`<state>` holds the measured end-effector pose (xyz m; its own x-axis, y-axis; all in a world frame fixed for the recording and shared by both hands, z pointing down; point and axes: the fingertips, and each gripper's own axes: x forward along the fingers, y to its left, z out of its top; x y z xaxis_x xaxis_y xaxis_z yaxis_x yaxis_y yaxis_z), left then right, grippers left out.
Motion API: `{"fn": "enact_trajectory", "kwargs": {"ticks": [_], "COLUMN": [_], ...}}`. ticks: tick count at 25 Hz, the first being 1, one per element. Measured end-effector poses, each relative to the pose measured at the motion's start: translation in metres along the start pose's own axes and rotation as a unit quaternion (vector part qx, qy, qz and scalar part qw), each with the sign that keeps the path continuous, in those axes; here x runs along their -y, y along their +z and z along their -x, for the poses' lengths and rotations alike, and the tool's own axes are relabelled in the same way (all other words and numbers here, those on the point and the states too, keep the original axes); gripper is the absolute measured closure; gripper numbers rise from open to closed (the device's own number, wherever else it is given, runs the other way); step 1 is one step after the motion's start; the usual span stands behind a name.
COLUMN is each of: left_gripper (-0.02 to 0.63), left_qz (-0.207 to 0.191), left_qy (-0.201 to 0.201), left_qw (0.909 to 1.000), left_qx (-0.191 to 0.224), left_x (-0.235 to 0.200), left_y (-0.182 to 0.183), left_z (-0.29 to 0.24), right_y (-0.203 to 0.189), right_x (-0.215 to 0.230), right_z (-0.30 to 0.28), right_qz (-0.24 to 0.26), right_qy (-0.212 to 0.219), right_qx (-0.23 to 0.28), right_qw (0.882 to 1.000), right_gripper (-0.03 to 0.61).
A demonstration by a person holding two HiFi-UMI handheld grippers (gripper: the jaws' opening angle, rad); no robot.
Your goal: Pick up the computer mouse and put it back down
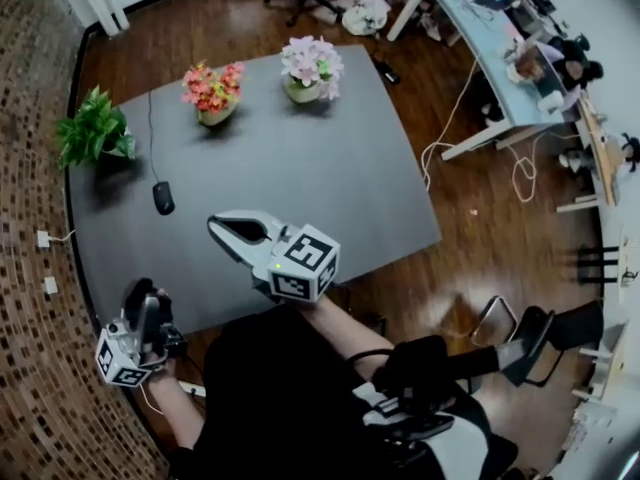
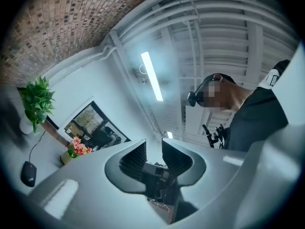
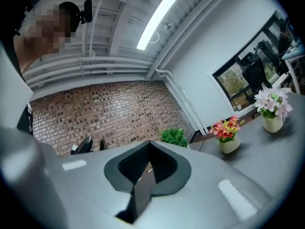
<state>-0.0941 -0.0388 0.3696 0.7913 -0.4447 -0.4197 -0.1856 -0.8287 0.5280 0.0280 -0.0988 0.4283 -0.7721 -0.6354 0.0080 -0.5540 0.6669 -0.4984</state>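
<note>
Black rounded mouse [image 1: 163, 198] rests on matte grey table [image 1: 330, 168]; left gripper [image 2: 154, 149] and right gripper [image 3: 149, 148] clenched, empty.

On my feed the right gripper [image 1: 216, 226] and left gripper [image 1: 143, 298] are pale grey shells with dark ribbed pads [image 2: 133, 159], a black-and-white marker cube [image 1: 305, 261] each; black top [image 1: 270, 388].

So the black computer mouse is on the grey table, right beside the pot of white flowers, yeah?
Not quite. The black computer mouse is on the grey table, but it lies near the green plant, well away from the pot of white flowers. The head view shows this.
</note>
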Motion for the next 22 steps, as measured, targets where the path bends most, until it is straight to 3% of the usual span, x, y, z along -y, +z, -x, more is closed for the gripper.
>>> {"fn": "enact_trajectory", "kwargs": {"ticks": [6,12,15,22], "left_gripper": [0.508,0.509,0.508,0.509], "left_qz": [0.034,0.032,0.052,0.070], "left_qy": [-0.030,-0.044,-0.067,-0.102], "left_qw": [0.9987,0.9979,0.9959,0.9922], "left_qx": [0.022,0.037,0.032,0.016], "left_x": [0.009,0.005,0.014,0.027], "left_y": [0.026,0.041,0.045,0.047], "left_z": [0.040,0.079,0.083,0.103], "right_y": [-0.002,-0.035,-0.045,-0.021], "right_x": [-0.055,-0.072,-0.083,-0.135], "right_z": [-0.023,-0.053,-0.054,-0.046], "right_qz": [0.017,0.033,0.038,0.067], "right_qy": [-0.020,-0.015,-0.037,-0.051], "right_qx": [-0.006,-0.012,-0.014,-0.004], "right_qw": [1.000,0.999,0.998,0.996], "right_gripper": [0.578,0.578,0.578,0.578]}}
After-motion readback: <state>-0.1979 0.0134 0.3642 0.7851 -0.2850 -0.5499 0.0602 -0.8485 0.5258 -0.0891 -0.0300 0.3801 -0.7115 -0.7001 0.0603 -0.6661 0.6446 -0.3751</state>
